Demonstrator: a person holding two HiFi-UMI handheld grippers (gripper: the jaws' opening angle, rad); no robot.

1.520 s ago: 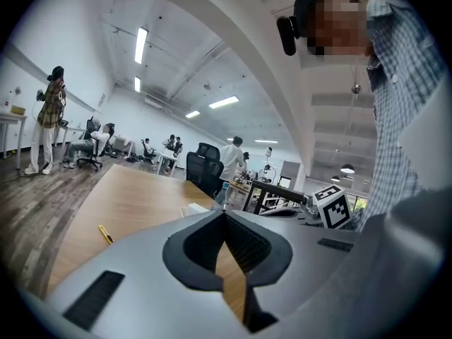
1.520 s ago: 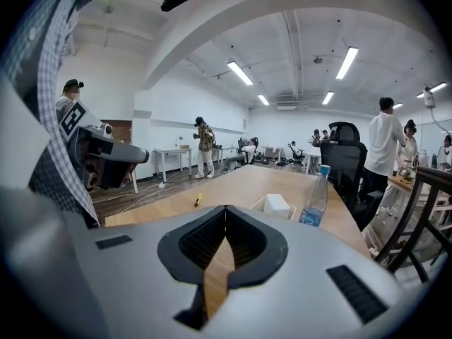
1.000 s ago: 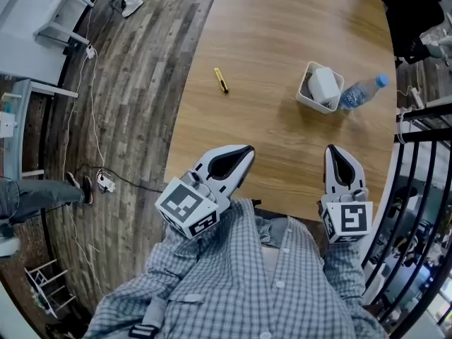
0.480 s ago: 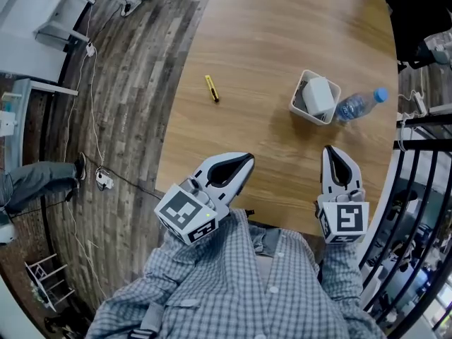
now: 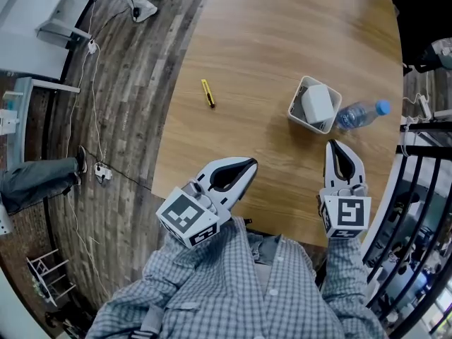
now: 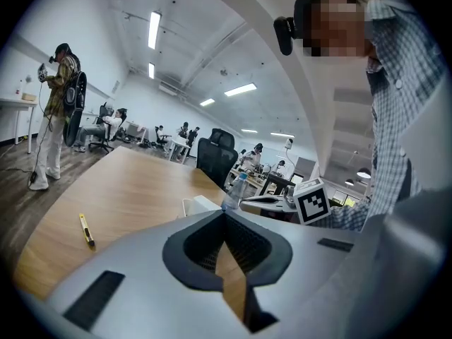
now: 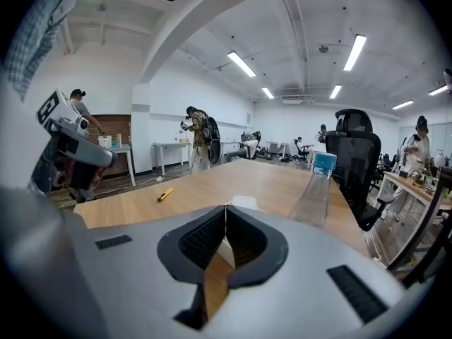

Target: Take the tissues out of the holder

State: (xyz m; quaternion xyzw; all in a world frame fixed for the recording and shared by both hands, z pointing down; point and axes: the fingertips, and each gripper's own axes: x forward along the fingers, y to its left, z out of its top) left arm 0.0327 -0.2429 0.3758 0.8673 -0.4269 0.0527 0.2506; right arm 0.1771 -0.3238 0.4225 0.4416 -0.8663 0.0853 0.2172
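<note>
A white holder [image 5: 299, 97] stands on the wooden table [image 5: 268, 34] at the right, with a white pack of tissues [image 5: 317, 104] upright inside it. My left gripper [image 5: 249, 164] hovers over the table's near edge, jaws shut and empty, well short and left of the holder. My right gripper [image 5: 334, 145] is just in front of the holder, shut with nothing held. In the left gripper view the holder [image 6: 192, 205] peeks over the shut jaws. In the right gripper view the tissues [image 7: 244, 203] show just beyond the jaw tips.
A clear water bottle with a blue cap [image 5: 359, 113] lies beside the holder on its right. A yellow utility knife [image 5: 207, 93] lies on the table to the left. A black railing [image 5: 417, 189] runs along the right. Cables and a person's legs are on the floor at left.
The view has shifted slightly, so the holder, bottle and knife sit a little further left. Both grippers stay shut near the table's front edge, the right one edged forward.
</note>
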